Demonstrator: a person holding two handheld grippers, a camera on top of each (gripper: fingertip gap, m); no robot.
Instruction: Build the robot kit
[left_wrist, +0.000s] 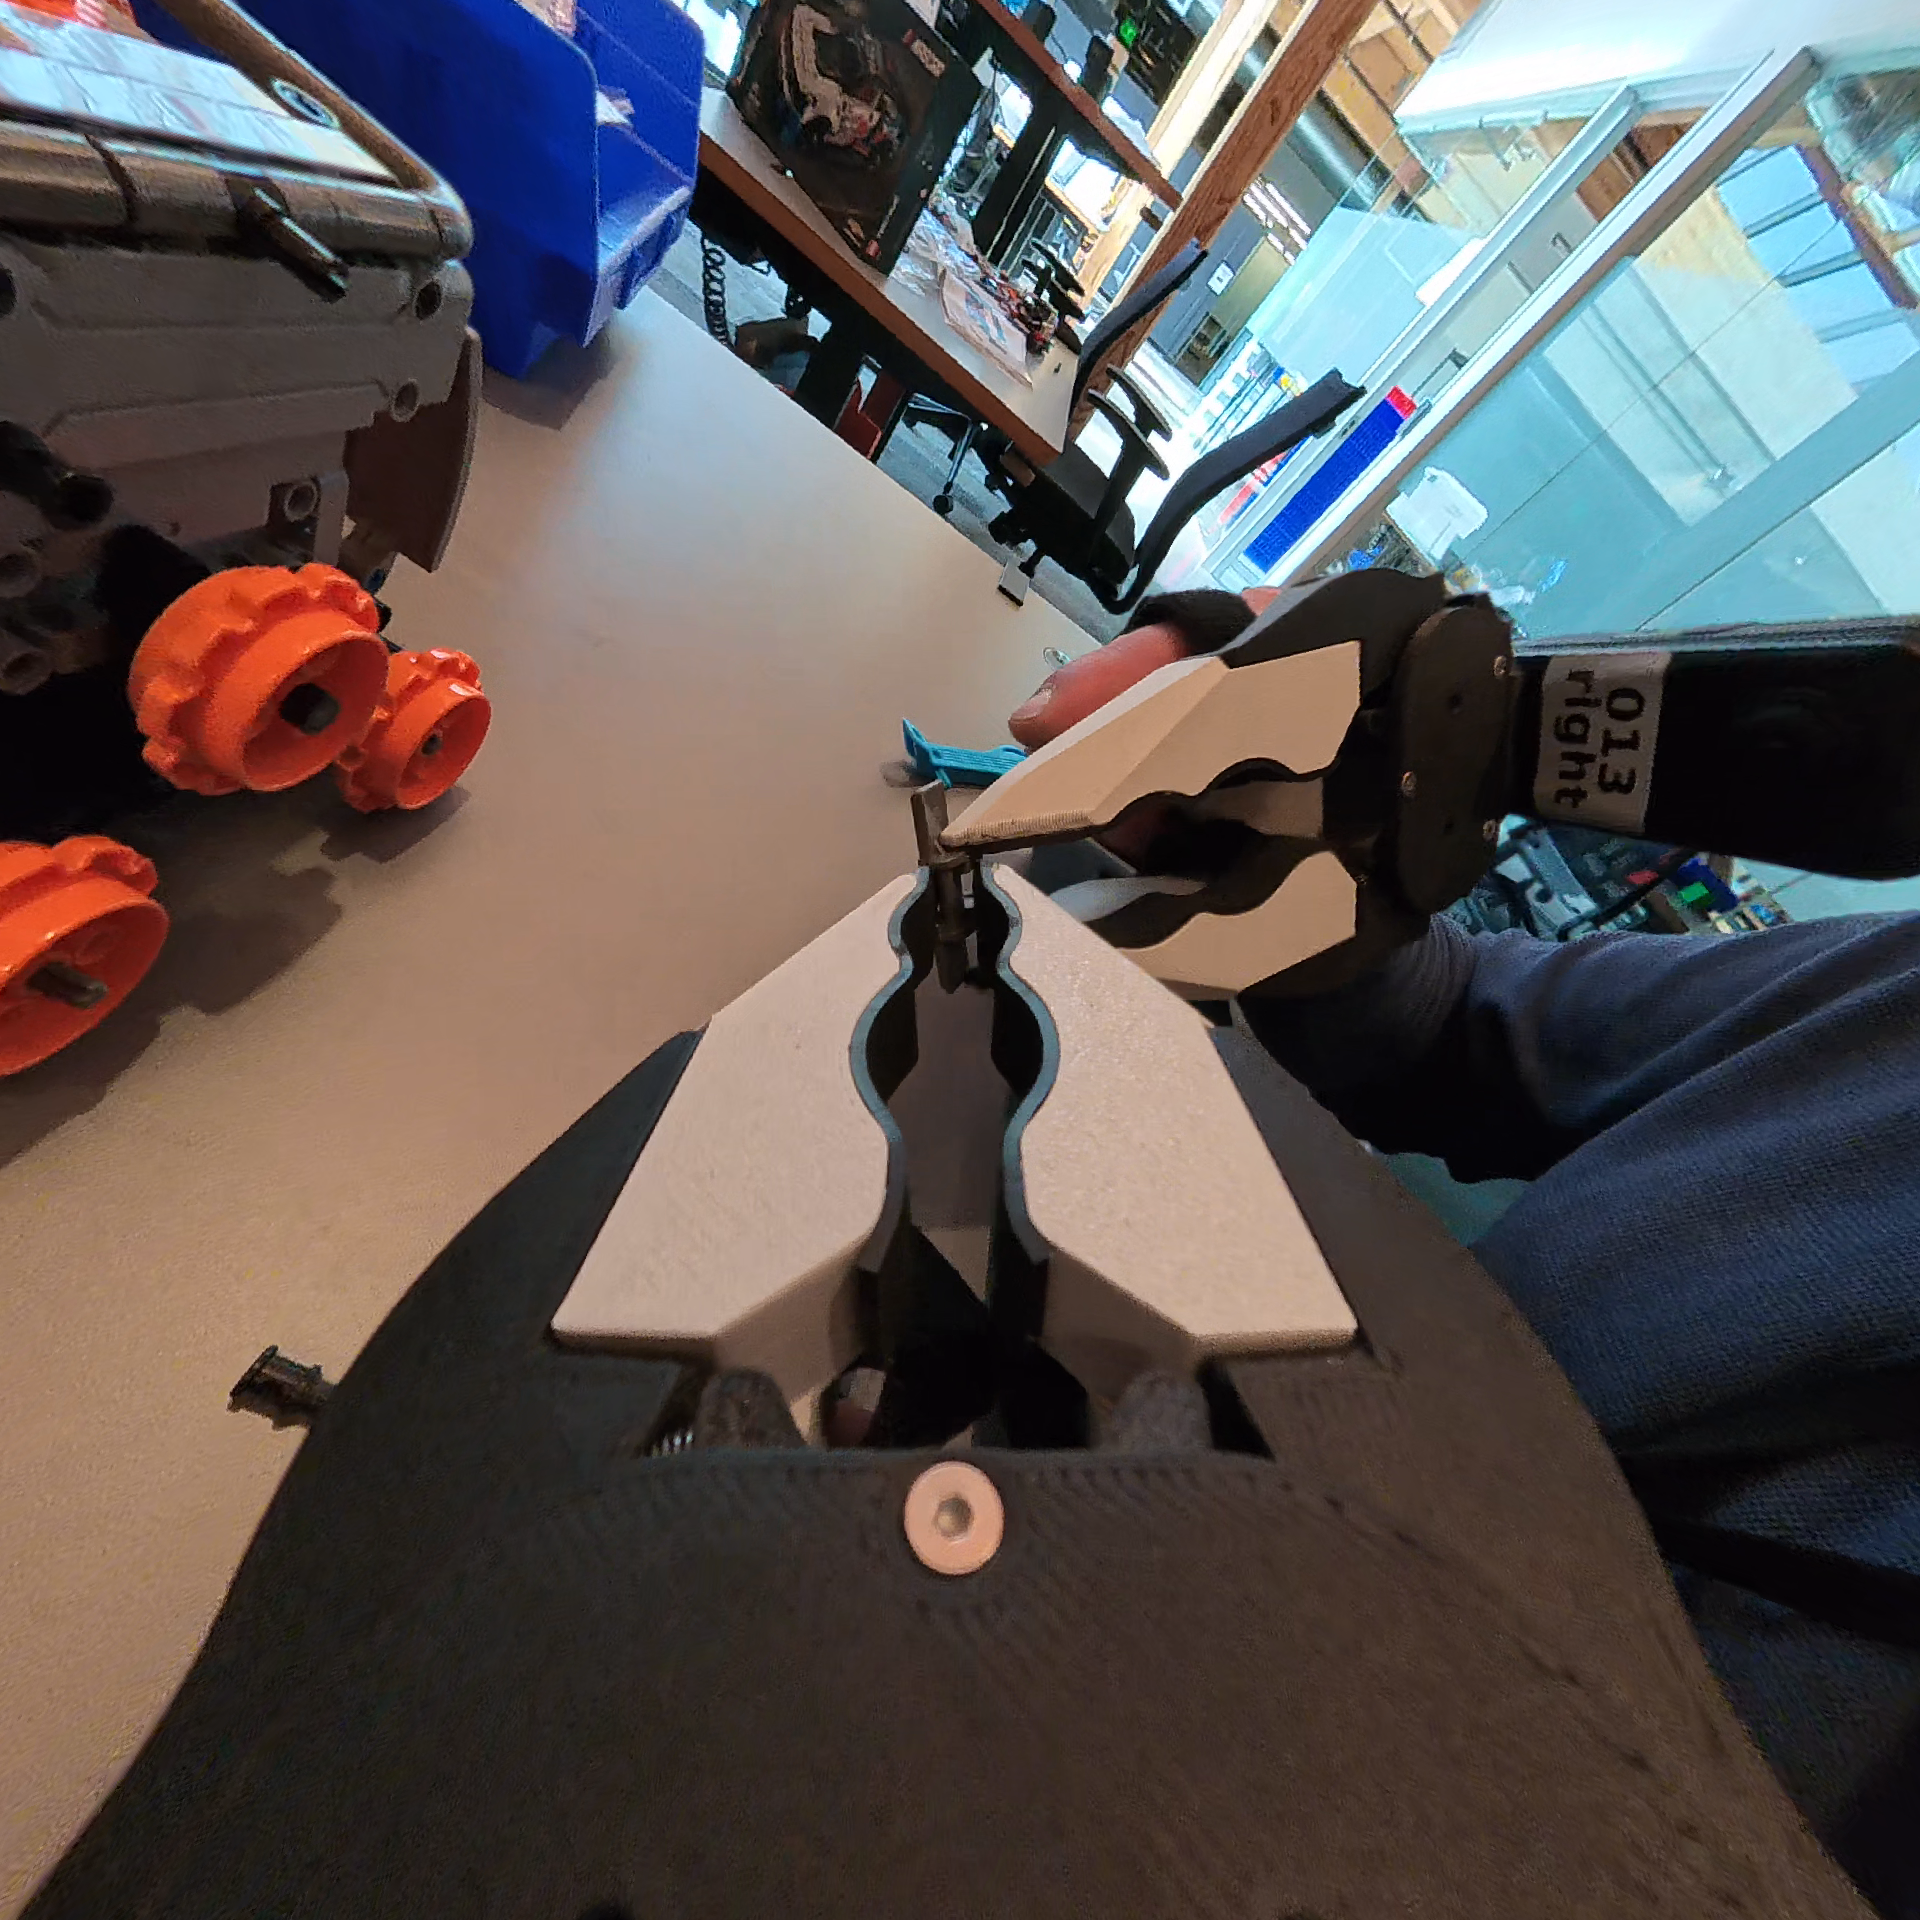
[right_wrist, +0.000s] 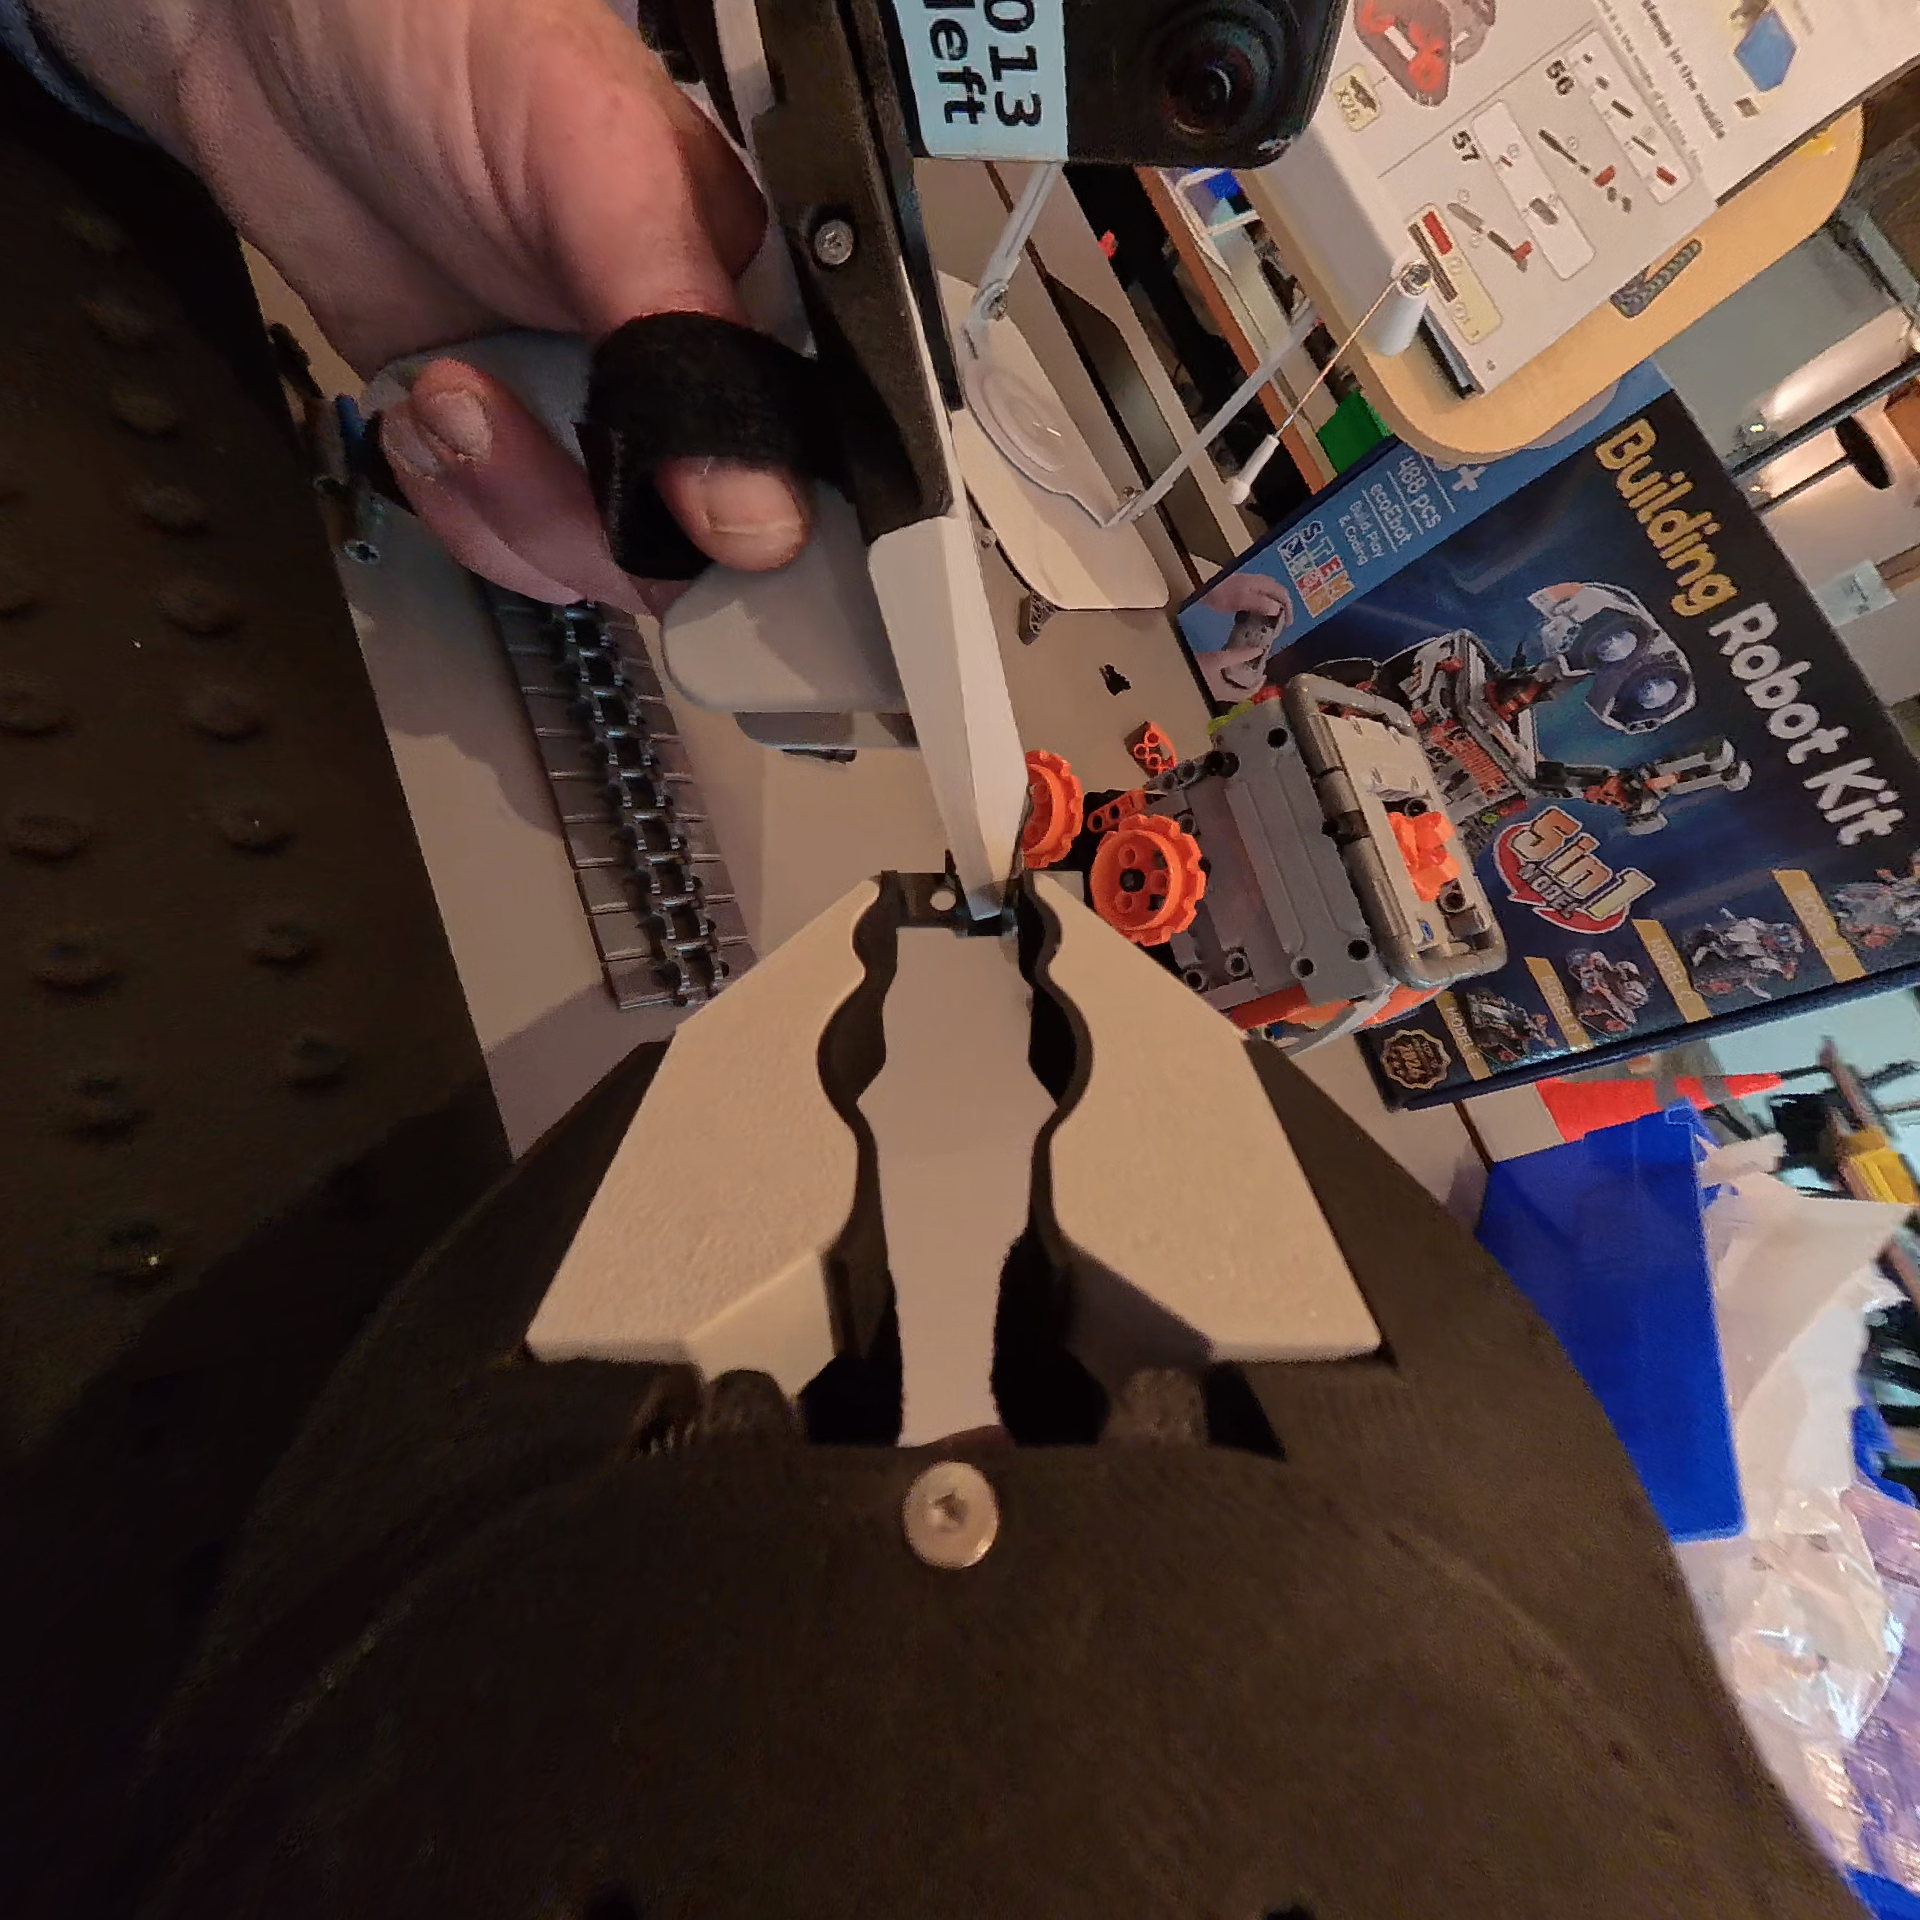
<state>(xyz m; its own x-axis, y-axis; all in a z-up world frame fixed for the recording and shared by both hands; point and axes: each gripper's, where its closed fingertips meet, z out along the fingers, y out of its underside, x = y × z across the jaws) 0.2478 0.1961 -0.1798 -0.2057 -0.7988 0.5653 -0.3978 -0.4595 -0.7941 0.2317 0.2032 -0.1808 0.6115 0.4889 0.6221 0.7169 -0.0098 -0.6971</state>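
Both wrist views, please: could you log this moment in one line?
left gripper: shut on dark pin | right gripper: shut on same pin | treaded model: on table

Both tongs (left_wrist: 948, 894) pinch one grey pin (left_wrist: 948, 883).

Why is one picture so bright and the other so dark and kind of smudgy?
Left wrist view: daylight through the glass walls lights the table, and the orange wheels look sharp with soft shadows. Right wrist view: dim and warm, the right gripper body nearly black, the plastic bag at the edge smeared. Both views: the wide lens bends straight edges.
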